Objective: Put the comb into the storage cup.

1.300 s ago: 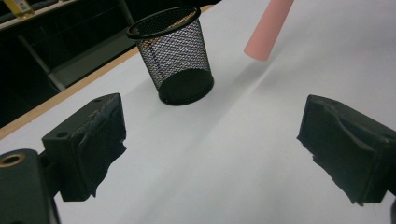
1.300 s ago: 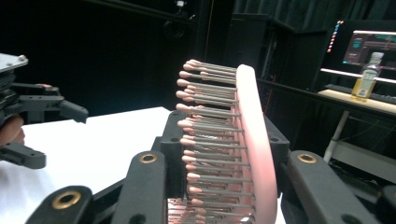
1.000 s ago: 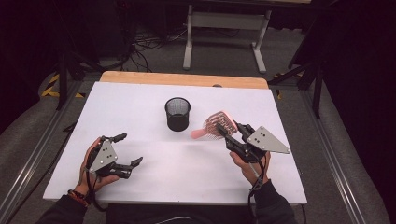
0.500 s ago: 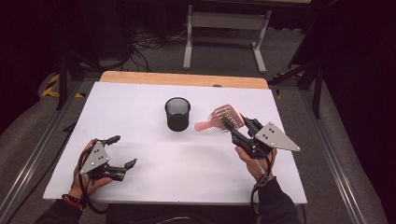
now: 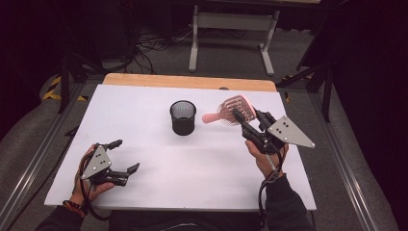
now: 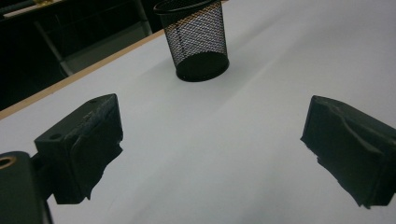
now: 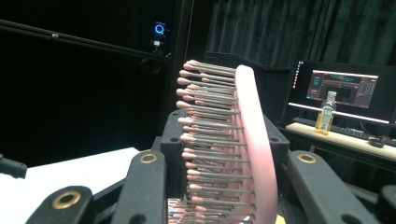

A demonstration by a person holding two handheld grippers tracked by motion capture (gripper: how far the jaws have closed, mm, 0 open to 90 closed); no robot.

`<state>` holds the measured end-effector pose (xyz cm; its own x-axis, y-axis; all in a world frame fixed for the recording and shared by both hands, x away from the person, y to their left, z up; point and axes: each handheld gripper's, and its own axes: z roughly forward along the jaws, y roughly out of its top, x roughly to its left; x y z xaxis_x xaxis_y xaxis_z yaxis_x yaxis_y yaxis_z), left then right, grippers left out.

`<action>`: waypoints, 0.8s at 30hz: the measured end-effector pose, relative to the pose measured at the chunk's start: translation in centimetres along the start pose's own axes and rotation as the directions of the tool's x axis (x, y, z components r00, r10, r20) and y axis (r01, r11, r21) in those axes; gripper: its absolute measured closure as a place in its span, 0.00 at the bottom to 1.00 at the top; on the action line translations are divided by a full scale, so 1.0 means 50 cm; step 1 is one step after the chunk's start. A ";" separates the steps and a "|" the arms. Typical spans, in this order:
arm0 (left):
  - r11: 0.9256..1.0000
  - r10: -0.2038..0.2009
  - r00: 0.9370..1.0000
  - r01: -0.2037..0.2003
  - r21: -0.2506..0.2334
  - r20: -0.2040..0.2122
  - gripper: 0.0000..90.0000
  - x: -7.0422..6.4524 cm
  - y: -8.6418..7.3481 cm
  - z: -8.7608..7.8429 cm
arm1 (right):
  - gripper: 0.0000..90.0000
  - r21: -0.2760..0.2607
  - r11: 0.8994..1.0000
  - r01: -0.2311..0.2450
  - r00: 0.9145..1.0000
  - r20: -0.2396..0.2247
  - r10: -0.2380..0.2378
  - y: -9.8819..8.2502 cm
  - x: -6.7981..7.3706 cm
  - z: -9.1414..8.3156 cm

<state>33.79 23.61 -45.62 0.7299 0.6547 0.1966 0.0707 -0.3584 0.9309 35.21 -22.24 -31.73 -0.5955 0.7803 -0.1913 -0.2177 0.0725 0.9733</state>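
Note:
A pink hairbrush (image 5: 230, 107) with pink-tipped bristles is up off the white table (image 5: 144, 96), right of centre, its handle pointing left toward a black mesh cup (image 5: 183, 118). My right gripper (image 5: 246, 117) is shut on the brush's head. In the right gripper view the brush (image 7: 250, 140) stands on edge between the jaws of that gripper (image 7: 225, 149), bristles to the left. My left gripper (image 5: 127, 155) rests open at the front left of the table with nothing between its jaws. From the left gripper (image 6: 210, 154), the cup (image 6: 201, 42) stands ahead, upright and empty.
A wooden strip (image 5: 192, 82) runs along the table's far edge. Metal rails (image 5: 346, 159) flank the table, and a desk frame (image 5: 231, 29) stands behind it. The right gripper view takes in a lit monitor (image 7: 345, 91) and a bottle (image 7: 326, 112) on a bench.
My right gripper has risen with the hairbrush and drifted slightly right, away from the table surface. The left gripper has stayed almost still, open.

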 end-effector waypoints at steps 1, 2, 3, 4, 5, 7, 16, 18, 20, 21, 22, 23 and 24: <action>1.000 0.000 1.000 0.000 0.000 0.001 0.07 0.000 0.000 0.000 | 0.70 -0.001 1.000 0.000 1.000 0.003 0.000 0.001 -0.001 0.002; 1.000 -0.002 1.000 0.002 -0.001 0.000 0.07 0.000 0.000 0.000 | 0.70 -0.001 1.000 0.003 1.000 0.006 -0.003 0.003 -0.002 0.006; 1.000 -0.008 1.000 0.008 -0.005 0.000 0.07 0.000 0.000 0.001 | 0.70 0.002 1.000 0.005 1.000 0.005 -0.005 0.004 -0.003 0.009; 1.000 -0.012 1.000 0.012 -0.007 0.001 0.07 -0.001 0.000 0.001 | 0.70 0.004 1.000 0.009 1.000 0.004 -0.009 0.005 -0.004 0.014; 1.000 -0.016 1.000 0.016 -0.011 0.003 0.07 -0.001 0.000 0.001 | 0.70 0.005 1.000 0.005 1.000 0.007 -0.005 0.006 -0.005 0.016; 1.000 -0.013 1.000 0.014 -0.011 0.002 0.07 -0.001 0.000 0.001 | 0.70 0.006 1.000 0.006 1.000 0.009 -0.006 0.008 -0.006 0.025; 1.000 -0.012 1.000 0.012 -0.009 0.003 0.07 -0.001 0.000 0.000 | 0.70 -0.011 1.000 0.010 1.000 0.015 -0.009 0.026 -0.005 0.054; 1.000 -0.010 1.000 0.010 -0.010 0.002 0.07 -0.002 0.000 0.000 | 0.70 -0.013 1.000 0.011 1.000 0.014 -0.011 0.030 -0.003 0.063; 1.000 -0.008 1.000 0.008 -0.010 0.002 0.07 -0.002 0.001 0.000 | 0.70 -0.014 1.000 0.009 1.000 0.010 -0.009 0.032 -0.001 0.073; 1.000 -0.006 1.000 0.006 -0.009 -0.001 0.07 -0.002 0.001 0.000 | 0.70 -0.012 1.000 0.007 1.000 0.006 -0.007 0.032 0.000 0.080; 1.000 -0.002 1.000 0.002 -0.007 -0.004 0.07 -0.002 0.001 0.001 | 0.70 -0.011 1.000 0.006 1.000 0.003 -0.006 0.031 0.001 0.084; 1.000 -0.005 1.000 0.005 -0.007 0.001 0.07 -0.003 0.001 0.001 | 0.70 -0.005 1.000 0.000 1.000 -0.003 0.000 0.029 0.003 0.094; 1.000 -0.007 1.000 0.007 -0.008 0.003 0.07 -0.003 0.001 0.001 | 0.70 -0.005 1.000 0.000 1.000 -0.003 0.000 0.029 0.003 0.094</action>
<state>33.71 23.44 -45.63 0.7315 0.6549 0.1896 0.0699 -0.3486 0.9347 38.46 -19.11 -29.75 -0.5975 0.7787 -0.1914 -0.2216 0.0691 0.9727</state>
